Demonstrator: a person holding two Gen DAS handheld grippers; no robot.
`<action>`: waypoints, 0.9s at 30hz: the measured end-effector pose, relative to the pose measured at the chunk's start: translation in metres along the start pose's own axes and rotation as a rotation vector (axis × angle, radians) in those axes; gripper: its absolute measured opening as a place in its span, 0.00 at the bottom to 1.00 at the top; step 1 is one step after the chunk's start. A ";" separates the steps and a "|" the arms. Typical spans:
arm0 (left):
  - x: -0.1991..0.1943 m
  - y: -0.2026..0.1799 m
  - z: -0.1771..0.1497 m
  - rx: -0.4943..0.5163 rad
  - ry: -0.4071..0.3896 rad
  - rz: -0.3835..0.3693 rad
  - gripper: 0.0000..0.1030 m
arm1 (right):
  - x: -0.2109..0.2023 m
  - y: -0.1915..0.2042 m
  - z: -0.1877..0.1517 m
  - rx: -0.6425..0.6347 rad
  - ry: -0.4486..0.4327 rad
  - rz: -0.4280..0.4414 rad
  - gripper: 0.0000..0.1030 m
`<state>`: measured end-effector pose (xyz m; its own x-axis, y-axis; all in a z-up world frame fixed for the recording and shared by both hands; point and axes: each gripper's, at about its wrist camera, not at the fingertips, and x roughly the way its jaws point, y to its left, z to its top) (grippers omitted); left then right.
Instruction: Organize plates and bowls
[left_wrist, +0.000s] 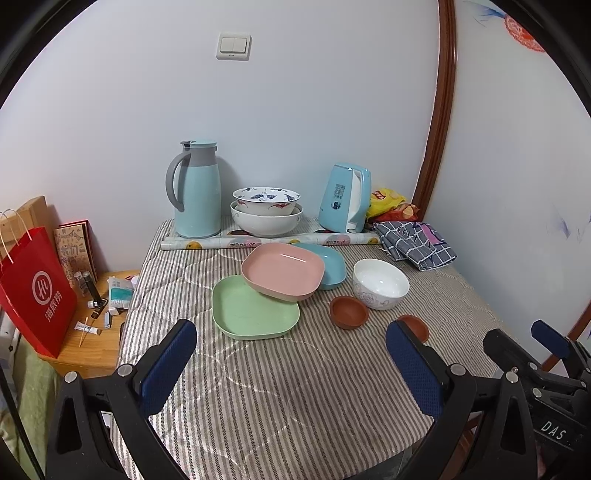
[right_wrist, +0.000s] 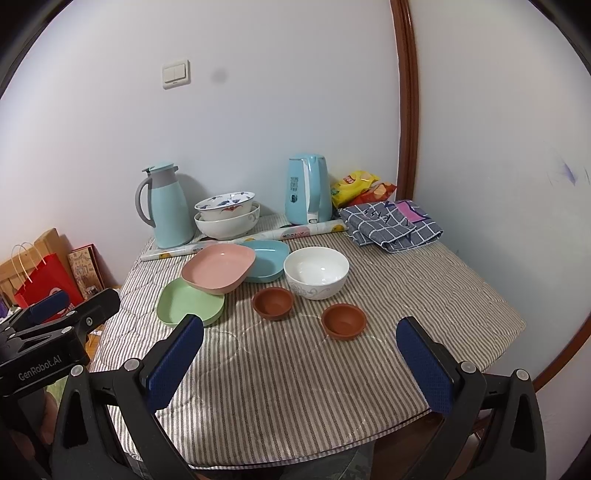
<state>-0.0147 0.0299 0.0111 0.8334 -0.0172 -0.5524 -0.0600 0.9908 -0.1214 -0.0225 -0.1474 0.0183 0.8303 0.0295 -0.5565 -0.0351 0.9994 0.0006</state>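
Pale walls meet behind a counter (right_wrist: 295, 369) covered in a grey striped cloth, where a pink plate (right_wrist: 218, 268) leans across a green plate (right_wrist: 184, 304) and a blue plate (right_wrist: 269, 258), with a white bowl (right_wrist: 316, 271) just beside them and two small brown bowls (right_wrist: 272, 302) (right_wrist: 343, 320) nearer the front. At the back stand a thermos jug (right_wrist: 164, 210), two stacked patterned bowls (right_wrist: 226, 214) and a blue kettle (right_wrist: 308, 194). The left hand-held gripper (left_wrist: 291, 365) and the right hand-held gripper (right_wrist: 300, 363) both hover over the near edge, fingers spread wide, holding nothing.

Left gripper (left_wrist: 291, 354) showing black plastic arms, blue textured pads (left_wrist: 168, 373), silver screws, right gripper (right_wrist: 299, 354) matching, white "GenRobot.AI" lettering showing
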 end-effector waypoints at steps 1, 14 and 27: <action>0.001 0.001 0.000 -0.002 0.001 -0.001 1.00 | 0.001 0.000 0.000 -0.003 -0.001 0.000 1.00; 0.024 0.009 0.002 -0.001 0.048 0.013 1.00 | 0.022 0.001 0.003 -0.015 -0.001 0.016 1.00; 0.083 0.025 -0.004 -0.032 0.155 0.010 0.97 | 0.074 -0.010 0.000 0.004 0.056 0.030 0.99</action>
<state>0.0508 0.0529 -0.0415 0.7379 -0.0300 -0.6742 -0.0878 0.9863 -0.1400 0.0398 -0.1549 -0.0227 0.7966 0.0584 -0.6017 -0.0570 0.9981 0.0214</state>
